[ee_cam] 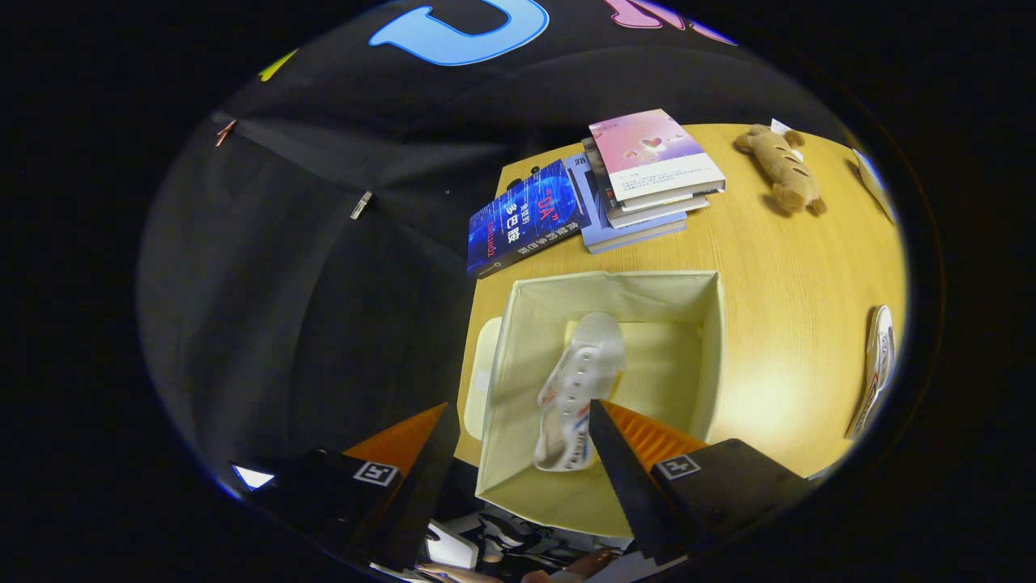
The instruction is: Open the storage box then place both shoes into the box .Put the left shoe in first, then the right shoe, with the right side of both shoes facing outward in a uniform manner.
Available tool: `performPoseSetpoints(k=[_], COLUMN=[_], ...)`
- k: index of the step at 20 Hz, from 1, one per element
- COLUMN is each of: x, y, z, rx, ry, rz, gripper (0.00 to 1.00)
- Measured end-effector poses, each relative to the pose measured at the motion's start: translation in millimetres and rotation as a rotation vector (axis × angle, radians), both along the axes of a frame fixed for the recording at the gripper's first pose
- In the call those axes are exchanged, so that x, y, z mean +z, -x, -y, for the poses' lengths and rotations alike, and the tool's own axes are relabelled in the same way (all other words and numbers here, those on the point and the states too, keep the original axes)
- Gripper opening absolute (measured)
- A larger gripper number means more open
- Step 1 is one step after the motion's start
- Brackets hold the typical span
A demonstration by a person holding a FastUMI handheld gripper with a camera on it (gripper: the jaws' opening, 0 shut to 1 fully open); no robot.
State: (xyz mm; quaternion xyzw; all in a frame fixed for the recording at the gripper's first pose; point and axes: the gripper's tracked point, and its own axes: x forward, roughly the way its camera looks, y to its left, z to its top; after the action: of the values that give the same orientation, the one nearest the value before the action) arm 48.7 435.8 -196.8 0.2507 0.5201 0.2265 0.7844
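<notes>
Tongs [518, 417] spread wide, empty, above open storage box [518, 324], white shoe [579, 389] inside

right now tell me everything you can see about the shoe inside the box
The shoe is a white sneaker with a perforated upper, small red and blue marks near its heel end and a pale rounded toe. It lies alone on the floor of the open cream fabric storage box, toe toward the books, lengthwise. It sits just ahead of the open fingers of the gripper, which do not touch it.
</notes>
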Motion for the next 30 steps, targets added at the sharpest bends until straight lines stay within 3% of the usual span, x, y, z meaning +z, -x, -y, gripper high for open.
performPoseSetpoints(k=[4, 9, 13, 18, 20, 25, 27, 30], x=[21.7, 14.0, -31.1, -113.2, -145.9, -204.9, -221.9, -241.3], y=[6.0, 21.7, 51.9, 97.7, 109.4, 90.0, 70.6, 50.6], z=[63.2, 200.2, 314.5, 433.3, 455.9, 489.9, 493.0, 496.6], rx=[-0.010, -0.080, -0.130, -0.198, -0.181, -0.165, -0.173, -0.159], ry=[0.001, 0.150, 0.361, 0.552, 0.588, 0.696, 0.706, 0.740], rz=[0.109, 0.227, 0.245, 0.135, 0.079, 0.083, 0.106, 0.118], gripper=[0.99, 0.98, 0.99, 0.99, 0.98, 0.92, 0.86, 0.68])
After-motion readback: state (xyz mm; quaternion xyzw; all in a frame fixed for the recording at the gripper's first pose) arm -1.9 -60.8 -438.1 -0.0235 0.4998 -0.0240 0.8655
